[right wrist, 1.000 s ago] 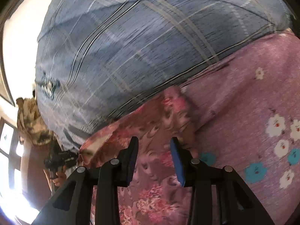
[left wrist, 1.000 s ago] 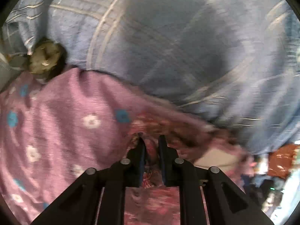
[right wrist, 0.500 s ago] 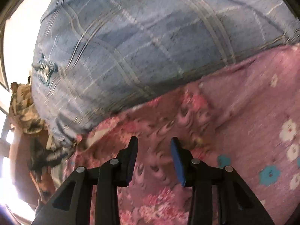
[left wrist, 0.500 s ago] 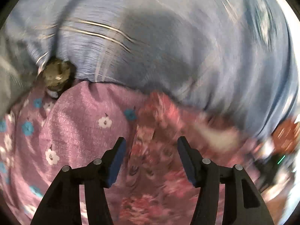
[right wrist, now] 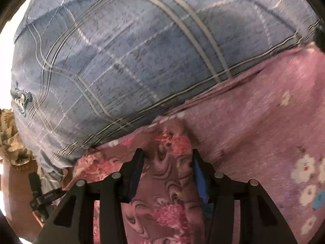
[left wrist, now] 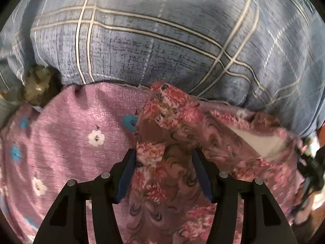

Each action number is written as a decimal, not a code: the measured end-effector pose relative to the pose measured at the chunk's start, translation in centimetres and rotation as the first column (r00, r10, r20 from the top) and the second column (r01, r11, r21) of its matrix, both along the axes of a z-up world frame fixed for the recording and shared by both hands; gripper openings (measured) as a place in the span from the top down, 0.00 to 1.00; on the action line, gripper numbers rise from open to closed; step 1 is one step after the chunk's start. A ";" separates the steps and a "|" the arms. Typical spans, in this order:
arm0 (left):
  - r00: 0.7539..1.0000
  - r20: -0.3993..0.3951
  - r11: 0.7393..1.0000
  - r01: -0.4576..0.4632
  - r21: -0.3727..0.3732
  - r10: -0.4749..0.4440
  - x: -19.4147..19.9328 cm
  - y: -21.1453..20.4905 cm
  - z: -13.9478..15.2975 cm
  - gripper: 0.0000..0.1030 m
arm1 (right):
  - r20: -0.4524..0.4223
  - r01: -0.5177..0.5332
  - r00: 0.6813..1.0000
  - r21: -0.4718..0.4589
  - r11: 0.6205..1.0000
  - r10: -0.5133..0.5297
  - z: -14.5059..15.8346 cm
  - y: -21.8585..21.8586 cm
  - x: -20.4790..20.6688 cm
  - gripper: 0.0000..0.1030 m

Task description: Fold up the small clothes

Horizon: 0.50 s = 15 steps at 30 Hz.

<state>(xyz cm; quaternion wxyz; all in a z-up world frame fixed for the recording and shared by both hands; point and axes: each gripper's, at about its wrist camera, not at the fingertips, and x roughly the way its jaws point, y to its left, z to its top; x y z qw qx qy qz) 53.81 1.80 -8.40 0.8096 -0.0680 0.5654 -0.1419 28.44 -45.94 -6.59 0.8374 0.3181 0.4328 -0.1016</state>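
No legible text, label, brand or number shows in either view

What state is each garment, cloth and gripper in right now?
Rose-patterned fleece garment: crumpled, a pale inner side turned out, lying on the purple cloth.
Purple flowered cloth: spread flat under the garment.
Blue checked bedding: bulging up behind.
Left gripper: jaws just opened, gripping nothing.
Right gripper: jaws apart over the garment, no grip visible.
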 end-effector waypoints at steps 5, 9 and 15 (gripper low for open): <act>0.994 0.052 0.994 -0.102 0.031 0.100 0.9 0.3 -0.4 0.74 | 0.214 -0.012 0.977 0.047 0.999 0.002 3.1 0.2 -1.3 0.95; 0.990 0.004 0.987 -0.144 0.066 0.144 1.7 0.6 -2.8 0.76 | 0.092 0.064 0.994 0.021 0.998 -0.066 1.6 -1.6 -0.3 0.94; 0.991 -0.011 0.991 -0.135 0.009 0.135 -1.2 1.9 -1.1 0.76 | 0.019 0.113 0.993 0.042 0.993 -0.114 0.2 -1.2 -3.0 0.86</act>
